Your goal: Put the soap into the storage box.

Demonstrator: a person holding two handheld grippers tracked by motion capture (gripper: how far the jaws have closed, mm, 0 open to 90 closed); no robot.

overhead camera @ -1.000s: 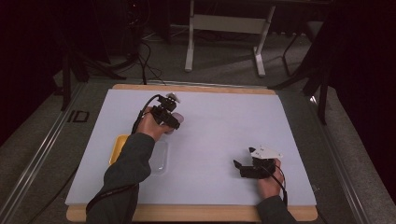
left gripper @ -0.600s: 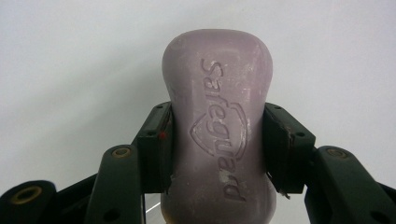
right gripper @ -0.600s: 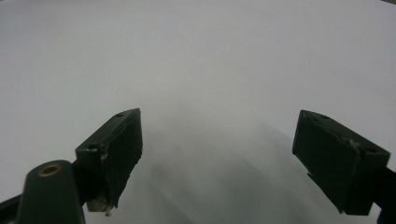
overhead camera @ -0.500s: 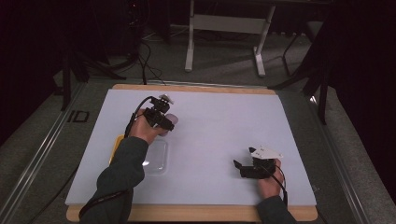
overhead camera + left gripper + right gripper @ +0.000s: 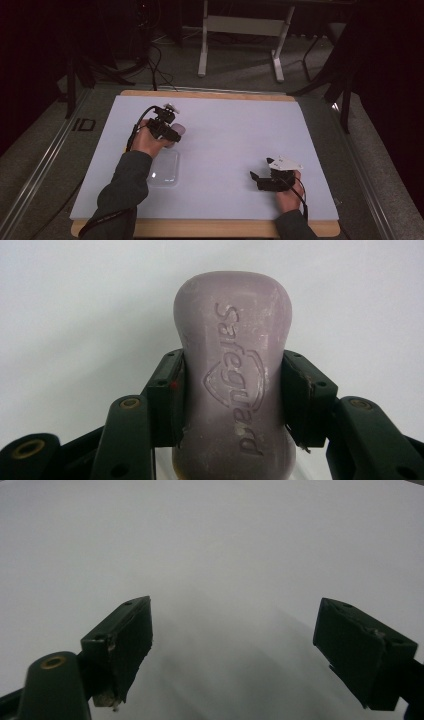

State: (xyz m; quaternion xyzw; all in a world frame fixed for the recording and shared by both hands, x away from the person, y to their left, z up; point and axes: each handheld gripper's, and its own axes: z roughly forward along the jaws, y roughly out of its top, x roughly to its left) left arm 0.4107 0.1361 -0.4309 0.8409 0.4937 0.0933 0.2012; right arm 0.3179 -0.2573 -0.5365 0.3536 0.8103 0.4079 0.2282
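Observation:
A purple soap bar embossed "Safeguard" sits lengthwise between the jaws of my left gripper, which is shut on its two long sides. In the high view that left gripper hovers over the left middle of the white mat, the soap bar poking out to its right. A clear plastic soap tray lies on the mat just nearer than it, beside the left forearm. My right gripper rests low at the front right, pointing left; the right gripper is open with bare mat between the jaws.
The white mat covers a wooden board on a grey floor. A white metal stand and cables lie beyond the far edge. Wide bare mat stretches between the two grippers.
My left gripper has shifted a little left and toward the person with the soap still held, and its forearm now covers a yellow thing seen earlier. The right gripper has stayed put.

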